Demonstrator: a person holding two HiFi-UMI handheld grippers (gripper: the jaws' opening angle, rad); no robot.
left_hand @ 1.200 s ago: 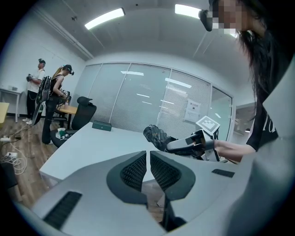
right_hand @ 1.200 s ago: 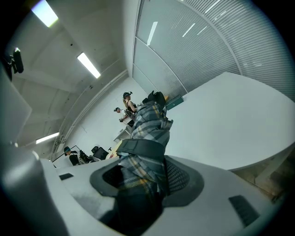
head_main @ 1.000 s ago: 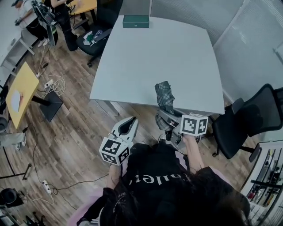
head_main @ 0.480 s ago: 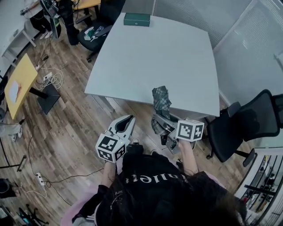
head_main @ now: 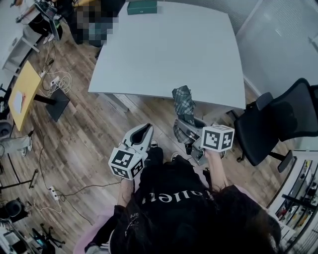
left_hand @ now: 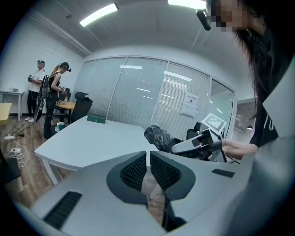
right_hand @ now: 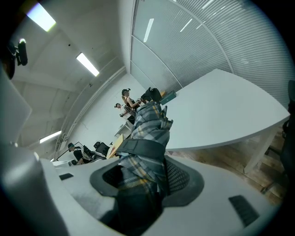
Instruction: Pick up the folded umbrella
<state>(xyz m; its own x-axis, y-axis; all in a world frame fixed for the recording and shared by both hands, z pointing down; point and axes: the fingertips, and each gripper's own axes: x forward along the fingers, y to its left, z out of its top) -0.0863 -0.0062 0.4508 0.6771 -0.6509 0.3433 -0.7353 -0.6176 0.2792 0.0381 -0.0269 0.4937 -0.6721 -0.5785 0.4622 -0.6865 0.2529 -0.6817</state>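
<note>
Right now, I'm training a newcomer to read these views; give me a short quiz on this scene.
1. True or false: the left claw holds the umbrella.
2. What lies at the table's far edge? A green box; B mug; C laptop.
3. Fill in: the umbrella's cloth is ____.
Key: 1 false, the right claw holds it; 2 A; 3 plaid.

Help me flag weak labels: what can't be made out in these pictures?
Umbrella, lower end: right gripper view, buried between the right gripper's jaws; head view, covered by that gripper.
Green box: head view, at the top edge, too small for detail.
Spot beside the table, top left: head view, mosaic patch over it.
</note>
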